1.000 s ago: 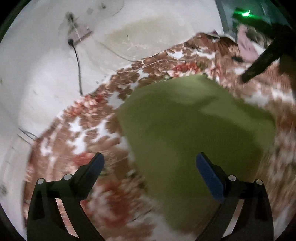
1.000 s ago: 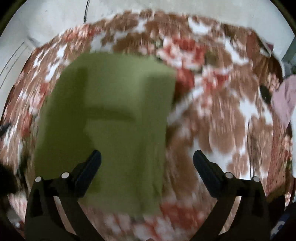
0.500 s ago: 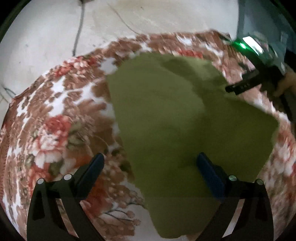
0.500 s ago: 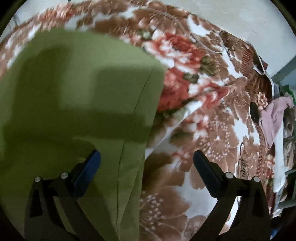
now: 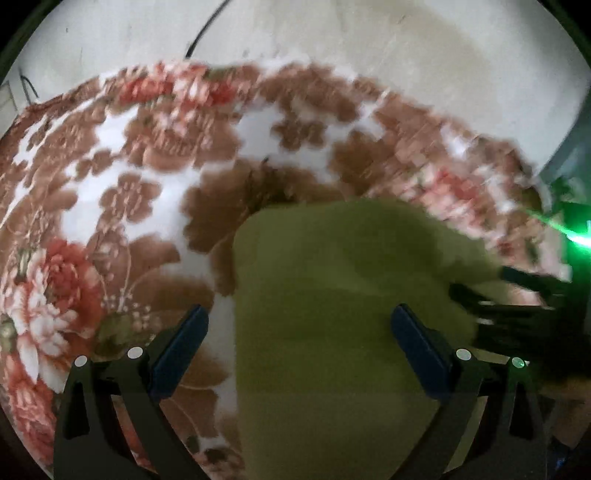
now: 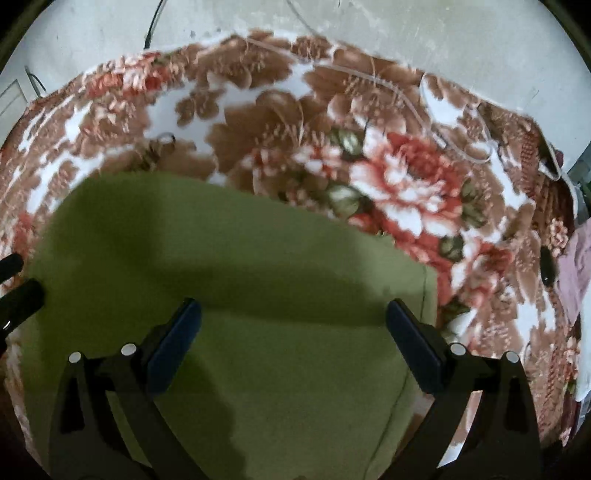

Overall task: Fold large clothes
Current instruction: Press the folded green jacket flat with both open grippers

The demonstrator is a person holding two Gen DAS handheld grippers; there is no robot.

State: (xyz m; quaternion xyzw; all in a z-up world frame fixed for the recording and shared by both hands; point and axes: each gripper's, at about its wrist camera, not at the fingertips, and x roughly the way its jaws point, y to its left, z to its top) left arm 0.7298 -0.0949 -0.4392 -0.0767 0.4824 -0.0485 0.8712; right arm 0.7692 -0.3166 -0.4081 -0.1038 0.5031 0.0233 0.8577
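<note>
An olive-green folded garment [image 5: 332, 314] lies flat on a floral brown, red and white blanket [image 5: 122, 192]. It also shows in the right wrist view [image 6: 236, 280]. My left gripper [image 5: 299, 332] is open and empty, hovering over the garment's left edge. My right gripper [image 6: 293, 325] is open and empty, over the garment's right part, whose seamed right edge [image 6: 424, 295] runs beside the right finger. The right gripper's dark fingers [image 5: 517, 299] show blurred at the right of the left wrist view. The left gripper's fingers [image 6: 18, 291] show at the left edge of the right wrist view.
The blanket [image 6: 388, 177] covers the surface up to a pale wall [image 6: 406, 33]. A pink cloth [image 6: 576, 273] lies at the far right, next to a small dark object [image 6: 546, 269]. A thin white cord [image 6: 424, 114] lies across the blanket. A black cable [image 5: 201, 33] hangs on the wall.
Both grippers have swung and shifted over the garment, which now sits lower in both views. Both views are motion-blurred. Both stay open and empty.
</note>
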